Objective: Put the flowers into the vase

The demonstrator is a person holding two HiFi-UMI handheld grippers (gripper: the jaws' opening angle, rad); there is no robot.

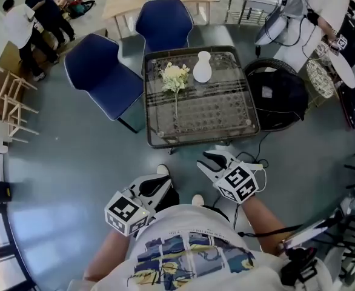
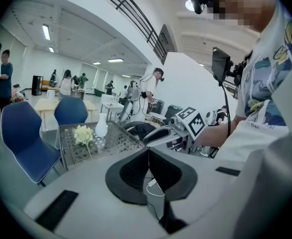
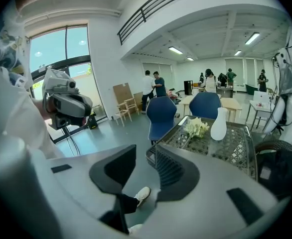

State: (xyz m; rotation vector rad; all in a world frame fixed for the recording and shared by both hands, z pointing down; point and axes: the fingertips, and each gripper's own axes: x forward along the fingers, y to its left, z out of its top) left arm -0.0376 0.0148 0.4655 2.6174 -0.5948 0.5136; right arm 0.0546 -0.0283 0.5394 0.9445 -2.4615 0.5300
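Observation:
A bunch of pale yellow flowers (image 1: 174, 76) lies on the glass-topped table (image 1: 226, 117), its stem pointing toward me. Just right of the blooms a white vase (image 1: 202, 67) stands upright. Both grippers hang in front of my body, short of the table's near edge. My left gripper (image 1: 164, 183) is shut with nothing in it. My right gripper (image 1: 204, 160) is open and empty. In the left gripper view the flowers (image 2: 83, 133) and vase (image 2: 101, 125) sit far off. The right gripper view has the flowers (image 3: 196, 127) and vase (image 3: 219, 124) ahead to the right.
Two blue chairs (image 1: 99, 71) (image 1: 163, 23) stand at the table's left and far sides. A black round seat or bag (image 1: 277, 96) sits against its right side. My shoes (image 1: 162, 170) are by the near edge. People stand at the far left, and wooden chairs (image 1: 14, 105) are beside them.

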